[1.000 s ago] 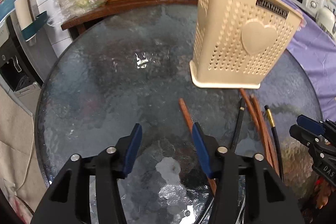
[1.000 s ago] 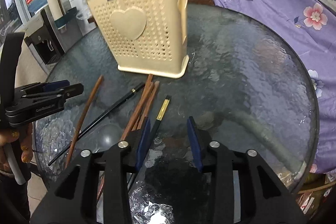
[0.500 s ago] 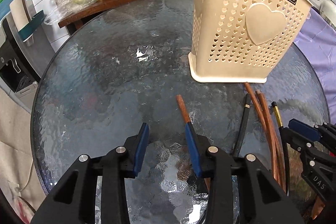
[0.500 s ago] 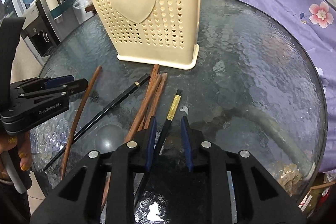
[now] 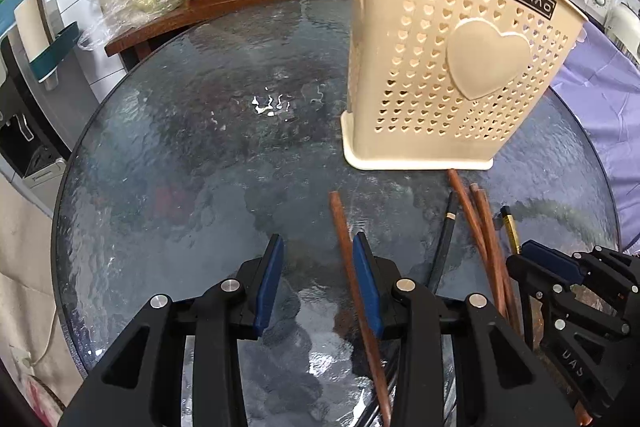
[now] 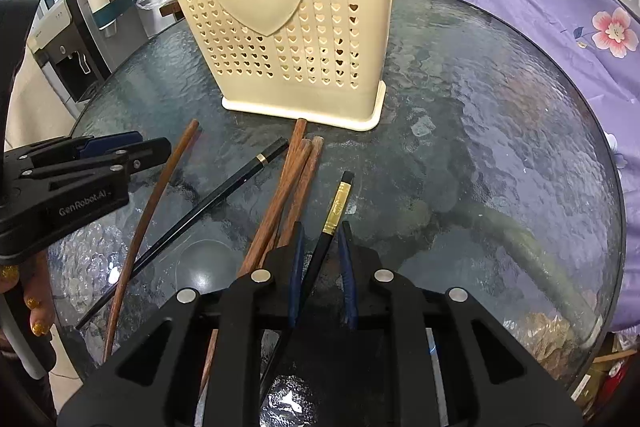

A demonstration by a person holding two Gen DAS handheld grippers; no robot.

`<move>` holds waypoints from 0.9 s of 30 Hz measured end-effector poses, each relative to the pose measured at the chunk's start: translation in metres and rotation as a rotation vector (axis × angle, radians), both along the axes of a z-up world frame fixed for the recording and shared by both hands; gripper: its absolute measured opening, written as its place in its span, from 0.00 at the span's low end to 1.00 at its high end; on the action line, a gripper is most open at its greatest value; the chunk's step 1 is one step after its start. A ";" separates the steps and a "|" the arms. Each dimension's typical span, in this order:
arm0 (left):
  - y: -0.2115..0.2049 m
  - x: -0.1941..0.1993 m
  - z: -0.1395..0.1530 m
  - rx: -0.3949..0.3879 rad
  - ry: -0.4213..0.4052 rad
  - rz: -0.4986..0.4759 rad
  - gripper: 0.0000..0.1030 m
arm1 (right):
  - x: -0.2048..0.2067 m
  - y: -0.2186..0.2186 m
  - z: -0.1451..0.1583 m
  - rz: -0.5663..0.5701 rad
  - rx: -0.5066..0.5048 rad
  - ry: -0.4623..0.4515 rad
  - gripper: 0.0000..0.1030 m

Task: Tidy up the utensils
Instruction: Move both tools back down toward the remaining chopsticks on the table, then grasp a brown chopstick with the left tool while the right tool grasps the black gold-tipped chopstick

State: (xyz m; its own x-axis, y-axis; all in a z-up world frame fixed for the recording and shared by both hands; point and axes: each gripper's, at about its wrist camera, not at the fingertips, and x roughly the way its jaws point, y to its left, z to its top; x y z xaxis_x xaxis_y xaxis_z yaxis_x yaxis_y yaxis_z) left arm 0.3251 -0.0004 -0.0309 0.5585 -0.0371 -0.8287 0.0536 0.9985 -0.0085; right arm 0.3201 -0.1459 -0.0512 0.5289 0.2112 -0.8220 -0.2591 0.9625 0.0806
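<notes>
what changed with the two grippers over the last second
The right gripper has dropped and narrowed around the gold-banded black chopstick, though not visibly clamped. The left gripper has moved in and narrowed so the lone brown chopstick lies between its fingers, beside the right-hand one. The holder, the other chopsticks and the table look unmoved.

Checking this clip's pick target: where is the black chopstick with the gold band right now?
In the right wrist view, the gold-banded black chopstick lies on the glass table, between the right tongs, just right of the brown chopsticks.
</notes>
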 end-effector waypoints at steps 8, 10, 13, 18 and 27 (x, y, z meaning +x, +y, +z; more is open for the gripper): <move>-0.018 0.005 -0.007 0.034 0.019 -0.016 0.32 | 0.004 0.005 0.000 -0.007 -0.014 -0.001 0.14; -0.020 0.006 -0.010 0.037 0.032 -0.022 0.27 | 0.006 0.005 0.000 -0.010 -0.010 0.003 0.13; -0.022 0.006 -0.011 0.038 0.029 -0.024 0.23 | 0.011 0.006 0.000 -0.012 -0.011 0.008 0.12; -0.025 0.008 -0.011 0.048 0.033 -0.039 0.15 | 0.020 0.010 0.001 -0.009 -0.015 0.014 0.11; -0.033 0.005 -0.012 0.064 0.026 -0.051 0.07 | 0.025 0.015 0.001 -0.009 -0.025 0.010 0.08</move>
State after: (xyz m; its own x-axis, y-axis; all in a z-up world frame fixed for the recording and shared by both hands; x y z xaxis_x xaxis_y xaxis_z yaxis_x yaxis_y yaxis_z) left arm 0.3301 -0.0335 -0.0426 0.5351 -0.0111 -0.8447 0.1046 0.9931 0.0533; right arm 0.3454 -0.1311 -0.0505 0.5227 0.1854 -0.8321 -0.2493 0.9666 0.0588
